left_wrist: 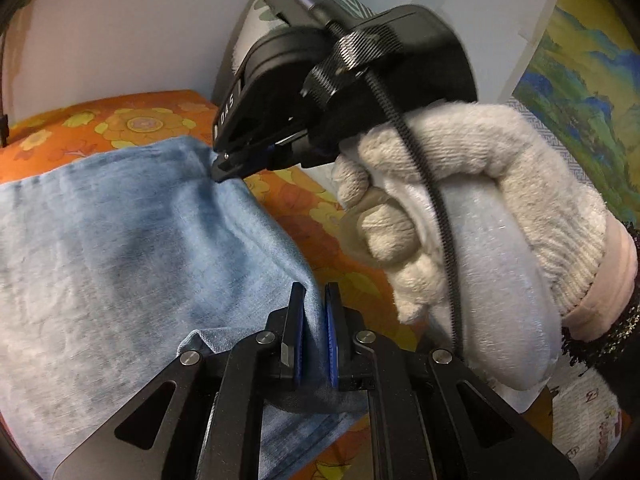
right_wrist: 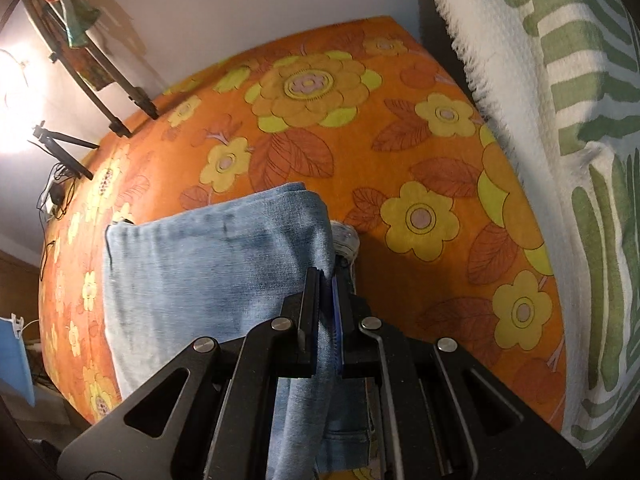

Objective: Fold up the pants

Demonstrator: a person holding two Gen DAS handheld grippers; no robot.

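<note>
I see the jeans (left_wrist: 120, 240) spread over the orange flowered bedspread (left_wrist: 120, 120), and I place everything else from them. At their near edge my left gripper (left_wrist: 316, 312) is clamped on a fold of the denim. Farther along that same edge my right gripper (left_wrist: 224, 168) pinches the cloth too, held by a gloved hand (left_wrist: 460, 208) just right of the jeans. From the right wrist, the right gripper (right_wrist: 326, 304) bites the denim, the folded jeans (right_wrist: 208, 264) lying left of it, a green and white blanket (right_wrist: 560, 120) well right.
</note>
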